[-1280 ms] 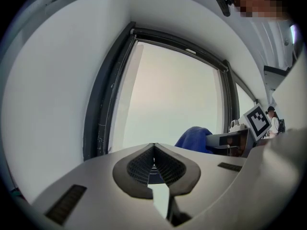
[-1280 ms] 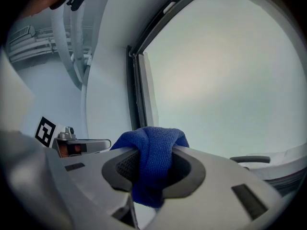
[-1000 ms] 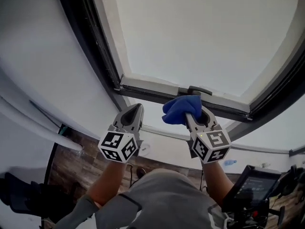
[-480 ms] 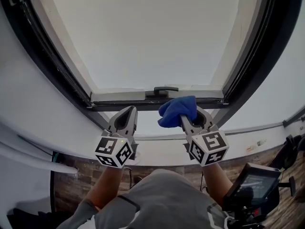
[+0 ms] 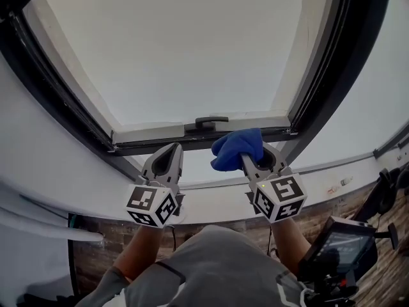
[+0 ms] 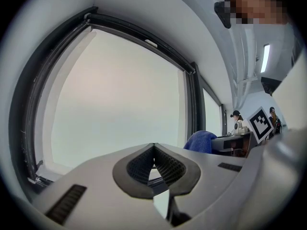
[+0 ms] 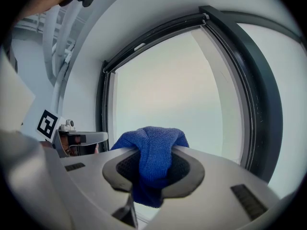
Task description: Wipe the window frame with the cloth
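A bunched blue cloth is clamped in my right gripper, which is shut on it just below the window frame's bottom rail, near the black handle. My left gripper hangs beside it to the left, jaws closed tip to tip with nothing between them. In the left gripper view the cloth shows at the right. The dark frame rings a pale, bright pane.
White wall surrounds the window. Below lie a wood-pattern floor and a device with a screen at lower right. A white pipe runs at lower left.
The view has swung so the window sits more centred and upright; both grippers hold nearly the same place below the bottom rail, cloth still clamped.
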`<action>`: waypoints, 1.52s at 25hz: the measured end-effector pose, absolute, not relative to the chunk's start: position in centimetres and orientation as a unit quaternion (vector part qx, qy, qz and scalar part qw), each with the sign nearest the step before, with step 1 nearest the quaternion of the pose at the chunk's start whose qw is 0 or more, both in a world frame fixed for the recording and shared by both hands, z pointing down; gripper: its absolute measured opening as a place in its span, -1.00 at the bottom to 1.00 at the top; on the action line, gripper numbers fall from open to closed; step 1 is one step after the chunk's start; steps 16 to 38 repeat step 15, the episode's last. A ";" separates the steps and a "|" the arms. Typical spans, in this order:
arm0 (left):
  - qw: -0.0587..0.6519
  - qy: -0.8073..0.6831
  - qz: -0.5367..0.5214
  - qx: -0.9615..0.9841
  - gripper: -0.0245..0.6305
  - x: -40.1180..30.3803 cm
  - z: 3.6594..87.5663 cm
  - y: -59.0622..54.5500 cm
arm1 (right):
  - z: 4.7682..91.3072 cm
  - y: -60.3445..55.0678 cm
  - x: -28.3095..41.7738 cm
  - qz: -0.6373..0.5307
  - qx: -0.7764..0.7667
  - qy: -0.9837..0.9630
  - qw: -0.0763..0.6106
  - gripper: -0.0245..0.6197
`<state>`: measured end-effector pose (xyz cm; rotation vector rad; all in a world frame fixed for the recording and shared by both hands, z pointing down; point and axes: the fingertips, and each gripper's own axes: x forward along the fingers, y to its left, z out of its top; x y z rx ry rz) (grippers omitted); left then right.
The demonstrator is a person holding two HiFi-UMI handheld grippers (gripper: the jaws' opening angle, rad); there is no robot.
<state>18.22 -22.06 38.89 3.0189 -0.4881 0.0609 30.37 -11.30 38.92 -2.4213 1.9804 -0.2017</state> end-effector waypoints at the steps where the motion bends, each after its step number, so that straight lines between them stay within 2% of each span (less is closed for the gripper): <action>1: 0.040 -0.156 0.021 0.987 -0.90 18.3 38.9 -22.0 | 38.9 -11.2 30.4 -0.064 -0.774 0.629 0.003 -0.58; 38: 0.044 -0.140 0.017 0.989 -0.90 18.1 38.8 -21.3 | 38.6 -10.5 30.0 -0.060 -0.787 0.614 0.012 -0.58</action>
